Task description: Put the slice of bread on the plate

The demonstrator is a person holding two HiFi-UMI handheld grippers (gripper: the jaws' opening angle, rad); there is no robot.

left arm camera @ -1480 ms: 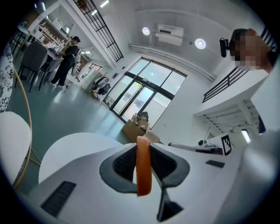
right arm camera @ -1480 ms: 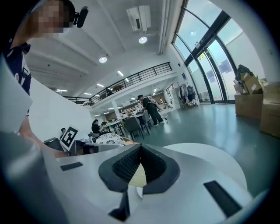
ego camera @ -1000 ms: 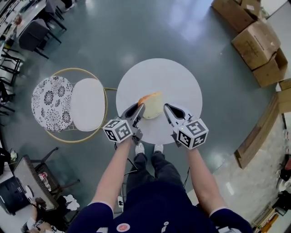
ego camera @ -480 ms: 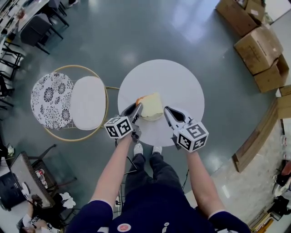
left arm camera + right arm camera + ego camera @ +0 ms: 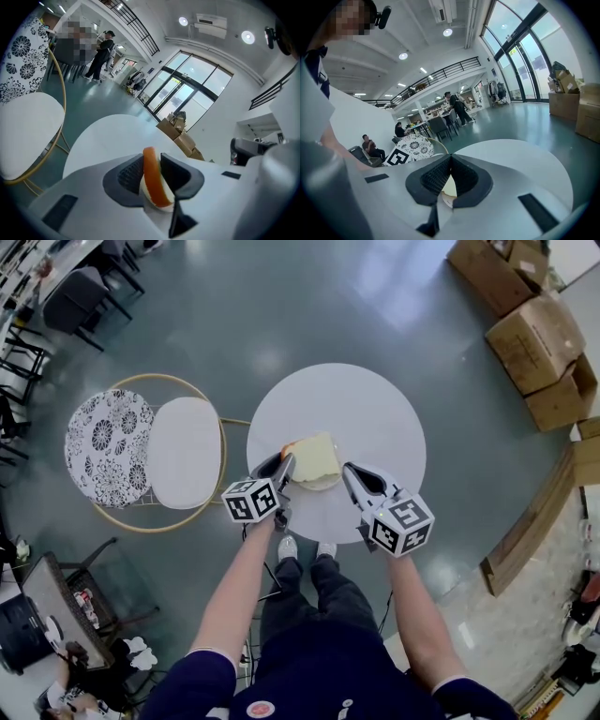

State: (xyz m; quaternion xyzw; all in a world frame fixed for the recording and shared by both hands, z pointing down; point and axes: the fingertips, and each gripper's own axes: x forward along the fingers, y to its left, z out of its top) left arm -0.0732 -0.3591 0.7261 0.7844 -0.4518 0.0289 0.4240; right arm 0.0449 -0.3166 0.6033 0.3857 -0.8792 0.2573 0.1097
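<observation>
A slice of bread [image 5: 316, 457] with an orange-brown crust lies on a small white plate [image 5: 323, 485] at the near side of the round white table [image 5: 361, 409]. My left gripper [image 5: 284, 463] is at the slice's left edge. Its jaws are opening, with the crust [image 5: 152, 180] still standing between the pads and a thin gap on the right side. In the left gripper view, the left gripper [image 5: 152, 164] points slightly down over the plate. My right gripper [image 5: 350, 471] sits just right of the plate, apart from the bread. Seen in its own view, the right gripper [image 5: 450, 161] has its tips meeting on nothing.
A gold-framed chair [image 5: 183, 451] with a white seat and a flower-patterned back stands left of the table. Cardboard boxes [image 5: 534, 324] are stacked at the far right. People sit and stand far off across the hall [image 5: 459, 108].
My left gripper has sunk toward the table with the bread. The slice went from tilted up to lying on the plate. The right gripper has stayed put.
</observation>
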